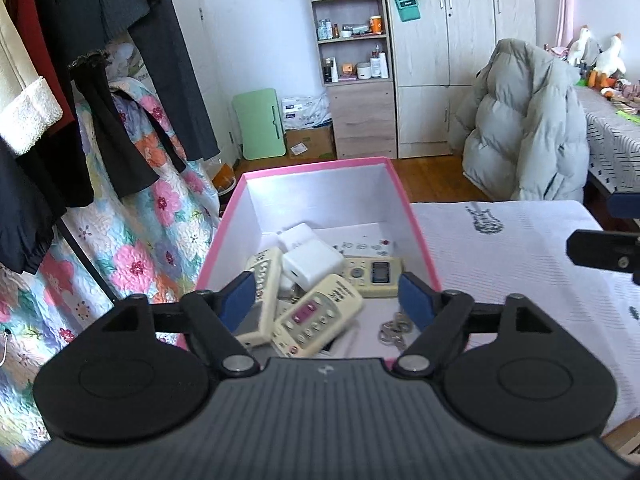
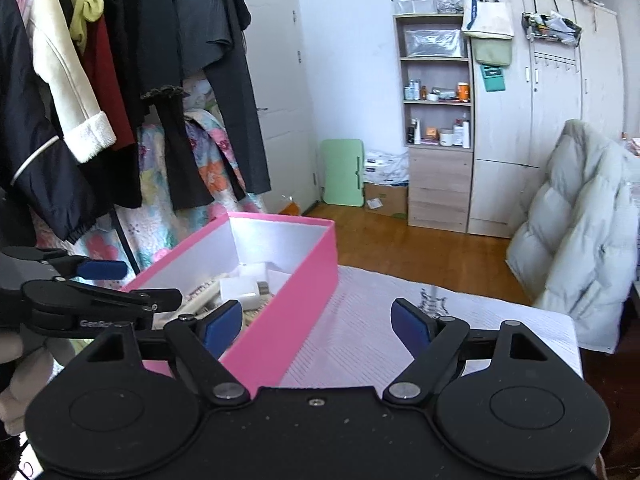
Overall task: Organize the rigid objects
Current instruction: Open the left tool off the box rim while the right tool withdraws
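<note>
i am holding my left gripper (image 1: 328, 300) wide and empty over the remotes (image 1: 316, 316) in the pink box (image 1: 320, 166); my right gripper (image 2: 318, 320) is gaping wide too, empty, beside it.

Remotes (image 1: 316, 316) and chargers (image 1: 310, 260) jumbled in pink box (image 1: 320, 166).

Your left wrist camera is sitting right over the near end of the pink box (image 1: 400, 196), looking down along its length into the white inside — very close. Your right wrist camera is looking from just right of that box (image 2: 296, 292), angled across its long side. Both are facing past the box toward the wooden shelf unit (image 1: 356, 72) — shared ground.
</note>
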